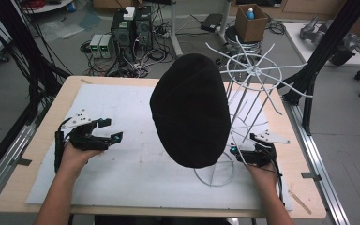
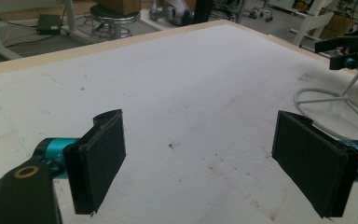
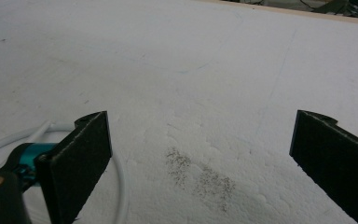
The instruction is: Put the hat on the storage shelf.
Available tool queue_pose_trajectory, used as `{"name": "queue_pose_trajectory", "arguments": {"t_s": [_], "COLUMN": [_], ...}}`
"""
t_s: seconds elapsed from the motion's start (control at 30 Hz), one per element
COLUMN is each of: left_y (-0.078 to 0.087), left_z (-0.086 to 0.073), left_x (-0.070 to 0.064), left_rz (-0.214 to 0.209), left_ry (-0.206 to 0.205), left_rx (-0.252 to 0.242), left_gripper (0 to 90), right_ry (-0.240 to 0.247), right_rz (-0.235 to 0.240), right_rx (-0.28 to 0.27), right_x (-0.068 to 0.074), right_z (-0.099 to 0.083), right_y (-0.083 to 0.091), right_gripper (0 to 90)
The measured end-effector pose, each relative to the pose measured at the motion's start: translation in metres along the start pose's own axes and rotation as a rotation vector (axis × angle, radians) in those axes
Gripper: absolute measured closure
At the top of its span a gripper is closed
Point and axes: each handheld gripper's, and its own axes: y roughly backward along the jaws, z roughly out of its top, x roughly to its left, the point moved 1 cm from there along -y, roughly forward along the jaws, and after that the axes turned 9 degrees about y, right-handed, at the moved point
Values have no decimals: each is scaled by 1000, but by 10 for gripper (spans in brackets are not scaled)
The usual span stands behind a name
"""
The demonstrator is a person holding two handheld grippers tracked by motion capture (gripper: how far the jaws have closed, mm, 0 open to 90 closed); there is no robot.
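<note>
I see my left gripper (image 1: 110, 130) low over the white sheet (image 1: 122, 164) at the left of the surface, its 2 jaws spread wide on nothing. My right gripper (image 1: 238, 153) sits beside the ring base of the white wire rack (image 1: 255, 70), jaws also wide apart and empty. A black beanie (image 1: 191, 110) hangs on the rack.
</note>
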Motion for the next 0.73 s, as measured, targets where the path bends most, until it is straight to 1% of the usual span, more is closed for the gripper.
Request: {"name": "queue_pose_trajectory", "arguments": {"t_s": [0.03, 0.17, 0.23, 0.3, 0.4, 0.53, 0.6, 0.73], "left_y": [0, -1, -2, -3, -3, -4, -4, -5], "left_z": [0, 0, 0, -1, -1, -1, -1, -1], "left_x": [0, 1, 1, 1, 2, 2, 2, 1], "left_rz": [0, -10, -14, -11, -14, -8, -5, -2], "left_ry": [2, -2, 1, 0, -2, 3, -1, -3], "left_rx": [-2, -5, -5, 0, 1, 0, 4, 10], "left_gripper": [176, 175, 175, 176, 175, 175, 176, 176], "right_ry": [6, -1, 6, -3, -2, 5, -1, -1], "right_rz": [-1, 2, 0, -3, -2, -5, -1, -5], "right_rx": [-1, 4, 2, 2, 0, 1, 6, -3], "right_x": [0, 1, 0, 0, 0, -1, 0, -1], "right_z": [0, 0, -1, -1, -1, -2, -2, -2], "right_y": [-1, 1, 1, 1, 0, 0, 1, 1], "right_gripper": [46, 46, 46, 46, 46, 47, 47, 46]}}
